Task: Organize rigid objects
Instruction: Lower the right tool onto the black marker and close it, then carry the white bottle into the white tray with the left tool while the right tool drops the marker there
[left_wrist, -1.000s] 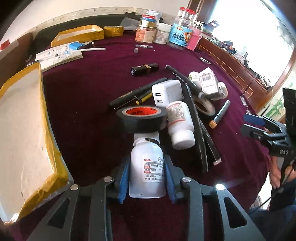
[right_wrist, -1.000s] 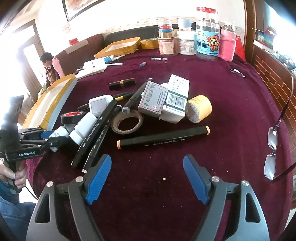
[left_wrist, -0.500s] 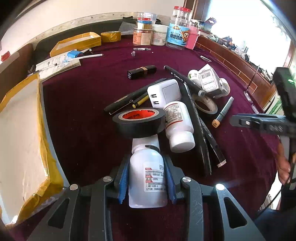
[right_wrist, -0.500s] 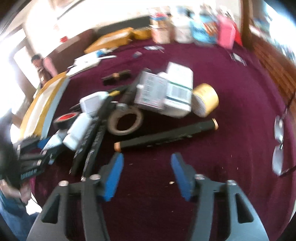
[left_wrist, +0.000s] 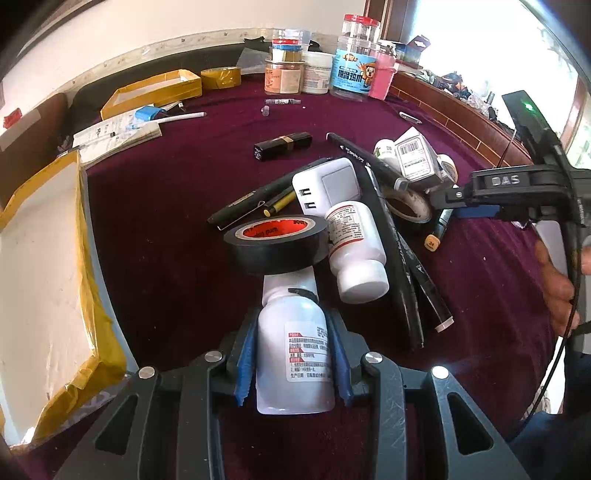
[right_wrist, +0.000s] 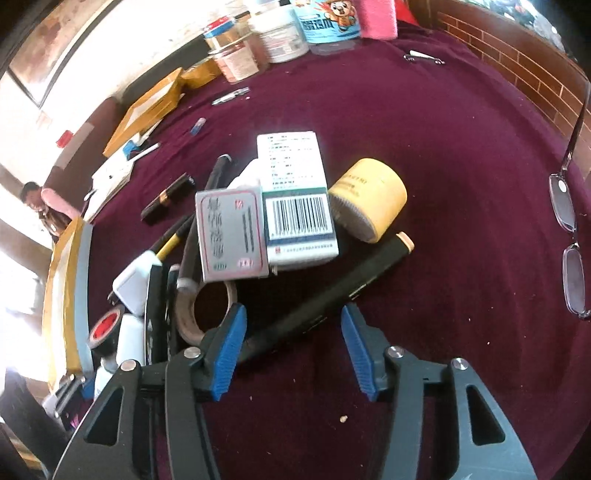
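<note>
My left gripper (left_wrist: 293, 354) is shut on a white plastic bottle (left_wrist: 293, 350) lying with its cap under a black tape roll (left_wrist: 280, 240). A second white bottle (left_wrist: 356, 245), a white USB charger (left_wrist: 327, 184) and black markers (left_wrist: 402, 258) lie in the pile beyond. My right gripper (right_wrist: 291, 354) is open, its fingers either side of a black marker with an orange cap (right_wrist: 328, 295). Beyond it lie two medicine boxes (right_wrist: 295, 199), a yellow tape roll (right_wrist: 369, 199) and a brown tape ring (right_wrist: 192, 314). The right gripper shows in the left wrist view (left_wrist: 476, 210).
A foam tray edged in yellow tape (left_wrist: 40, 266) lies at the left. Another yellow-edged box (left_wrist: 151, 88), papers (left_wrist: 118, 129) and several jars (left_wrist: 354, 70) stand at the back. A lipstick (left_wrist: 282, 146) lies mid-table. Eyeglasses (right_wrist: 569, 236) lie at the right near the table edge.
My right gripper has moved forward and tilted over the orange-capped marker, with its jaws narrowed around it. My left gripper still holds the bottle, shifted slightly.
</note>
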